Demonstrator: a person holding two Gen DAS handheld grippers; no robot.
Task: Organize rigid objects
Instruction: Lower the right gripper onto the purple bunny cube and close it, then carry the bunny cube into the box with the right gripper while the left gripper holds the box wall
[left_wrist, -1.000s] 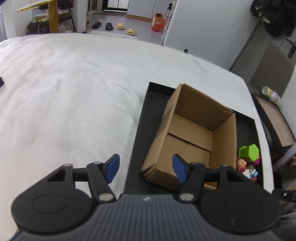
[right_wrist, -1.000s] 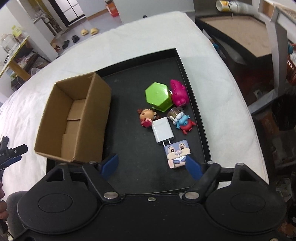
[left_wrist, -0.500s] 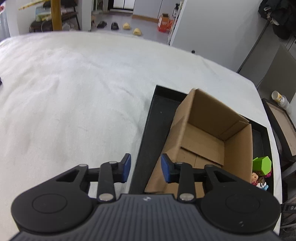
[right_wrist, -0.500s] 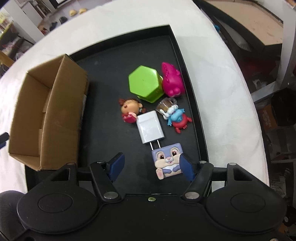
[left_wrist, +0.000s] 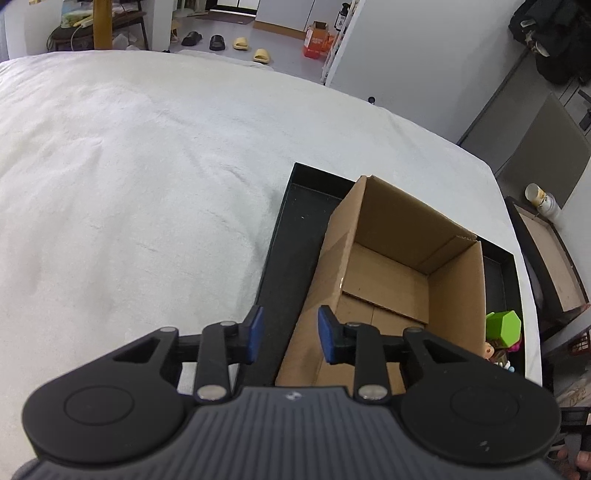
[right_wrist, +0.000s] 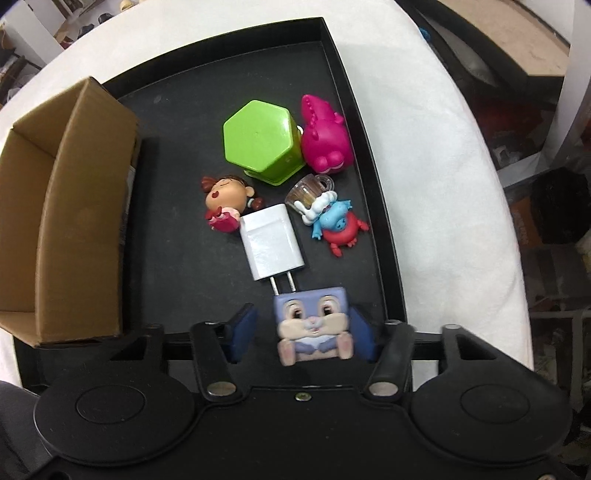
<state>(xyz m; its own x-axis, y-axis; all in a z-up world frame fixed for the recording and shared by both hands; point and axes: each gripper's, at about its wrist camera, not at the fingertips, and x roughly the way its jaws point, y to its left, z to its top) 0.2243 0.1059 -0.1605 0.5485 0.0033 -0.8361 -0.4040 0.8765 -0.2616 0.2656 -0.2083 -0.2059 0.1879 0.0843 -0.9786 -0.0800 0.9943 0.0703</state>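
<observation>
A black tray (right_wrist: 365, 122) on a white cloth holds an open cardboard box (right_wrist: 62, 221) at its left and several toys at its right. My right gripper (right_wrist: 301, 334) is open and straddles a purple bunny block (right_wrist: 314, 325); its right pad is close to the block and the left pad stands apart from it. Beyond lie a white charger (right_wrist: 271, 240), a girl figure (right_wrist: 225, 203), a green hexagon box (right_wrist: 260, 142), a pink dinosaur (right_wrist: 325, 136) and a blue and red figure (right_wrist: 336, 221). My left gripper (left_wrist: 290, 334) is open and empty, above the tray (left_wrist: 291, 229) beside the box's (left_wrist: 402, 266) left wall.
The white cloth (left_wrist: 129, 184) spreads wide to the left of the tray. A dark side table (left_wrist: 550, 258) with a can stands past the right edge. Slippers (left_wrist: 251, 48) lie on the floor far back.
My right gripper has come down over the toys and now has the bunny block between its pads. My left gripper narrowed, then opened a little, and shifted left of the box.
</observation>
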